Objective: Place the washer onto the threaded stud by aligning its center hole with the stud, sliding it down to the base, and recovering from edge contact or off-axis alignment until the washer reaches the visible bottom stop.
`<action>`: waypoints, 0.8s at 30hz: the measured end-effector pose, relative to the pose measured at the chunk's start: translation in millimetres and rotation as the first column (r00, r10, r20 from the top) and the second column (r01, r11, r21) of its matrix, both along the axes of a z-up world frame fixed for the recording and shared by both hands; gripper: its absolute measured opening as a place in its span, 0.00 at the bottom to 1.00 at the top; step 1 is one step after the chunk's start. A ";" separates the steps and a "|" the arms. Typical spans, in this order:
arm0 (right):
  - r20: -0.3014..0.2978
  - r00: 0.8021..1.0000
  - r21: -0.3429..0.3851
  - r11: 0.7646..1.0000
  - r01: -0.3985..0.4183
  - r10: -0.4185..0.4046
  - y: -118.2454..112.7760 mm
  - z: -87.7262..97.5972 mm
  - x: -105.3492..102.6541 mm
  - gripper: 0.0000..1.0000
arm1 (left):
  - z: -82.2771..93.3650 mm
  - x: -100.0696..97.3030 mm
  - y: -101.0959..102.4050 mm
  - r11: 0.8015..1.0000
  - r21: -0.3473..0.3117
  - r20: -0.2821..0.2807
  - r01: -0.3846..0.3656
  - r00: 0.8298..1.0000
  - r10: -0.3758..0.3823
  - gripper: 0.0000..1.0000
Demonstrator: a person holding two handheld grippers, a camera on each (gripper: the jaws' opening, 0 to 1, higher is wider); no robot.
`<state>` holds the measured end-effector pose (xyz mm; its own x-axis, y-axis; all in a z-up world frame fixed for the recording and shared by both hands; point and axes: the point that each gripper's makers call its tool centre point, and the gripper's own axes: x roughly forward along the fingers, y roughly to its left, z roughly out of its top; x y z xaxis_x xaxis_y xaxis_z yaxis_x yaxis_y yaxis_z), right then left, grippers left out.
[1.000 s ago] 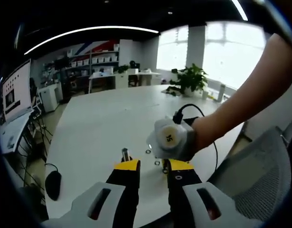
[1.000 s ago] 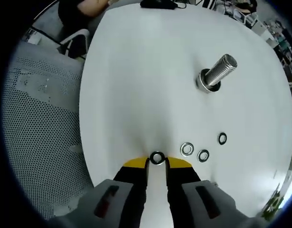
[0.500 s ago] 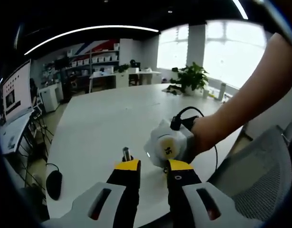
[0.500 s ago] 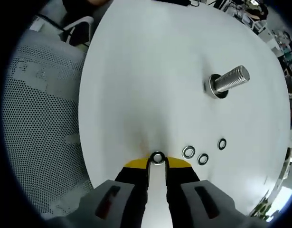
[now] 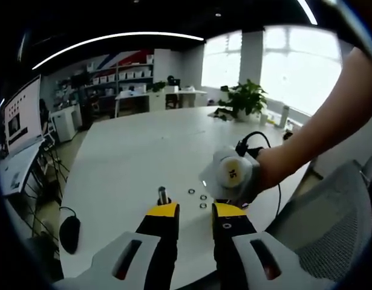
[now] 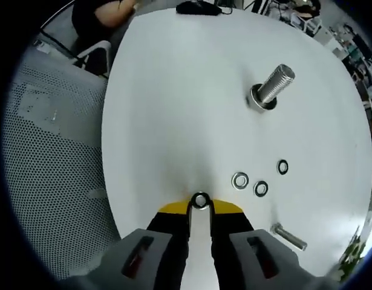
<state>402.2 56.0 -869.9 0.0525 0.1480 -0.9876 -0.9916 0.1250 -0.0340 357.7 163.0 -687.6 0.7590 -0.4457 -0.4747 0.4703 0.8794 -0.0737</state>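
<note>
Right gripper view looks down on the white tabletop (image 6: 173,103), where the right gripper (image 6: 201,204) pinches a small washer (image 6: 201,200) between its yellow-tipped fingers (image 6: 171,208) at the lower centre of the frame. Toward the upper right, the threaded stud (image 6: 271,84) stands well apart from it, with a ring around its base. Three loose washers (image 6: 239,180) lie to the right of the fingers, and a small bolt (image 6: 289,237) lies at the lower right, partly cut off by the gripper body. Left gripper view shows the left gripper (image 5: 192,210) low in the frame with its fingers narrowly parted around nothing; just beyond them the stud (image 5: 162,196) is half hidden, and the right gripper (image 5: 233,177), held by a hand, covers part of the tabletop (image 5: 137,145).
</note>
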 end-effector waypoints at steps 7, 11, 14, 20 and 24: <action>-0.014 0.991 -0.015 0.991 0.129 -0.130 -44.8 6.6 5.9 0.14 | 0.9 0.5 0.8 1.000 -0.001 0.003 -0.002 1.000 0.002 0.19; 0.003 0.987 -0.012 0.987 0.159 -0.159 -62.1 14.9 16.0 0.14 | 1.3 1.2 1.7 1.000 -0.006 0.003 -0.007 1.000 0.007 0.19; 0.008 0.980 0.011 0.980 0.201 -0.201 -68.3 24.6 24.8 0.14 | 1.2 0.8 1.4 1.000 -0.006 0.003 -0.006 1.000 0.006 0.19; 0.026 0.966 0.056 0.965 0.256 -0.258 -75.9 43.0 41.5 0.14 | 0.7 0.1 -0.2 1.000 0.002 0.001 0.001 1.000 -0.001 0.19; 0.026 0.960 0.068 0.958 0.278 -0.280 -79.9 48.5 48.8 0.14 | 0.3 0.2 -0.1 1.000 0.005 0.000 0.002 1.000 -0.002 0.19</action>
<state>450.9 -23.9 -821.4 0.1347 0.1843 -0.9736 -0.9152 0.3997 -0.0509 357.9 163.0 -687.3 0.7581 -0.4448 -0.4770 0.4720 0.8789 -0.0694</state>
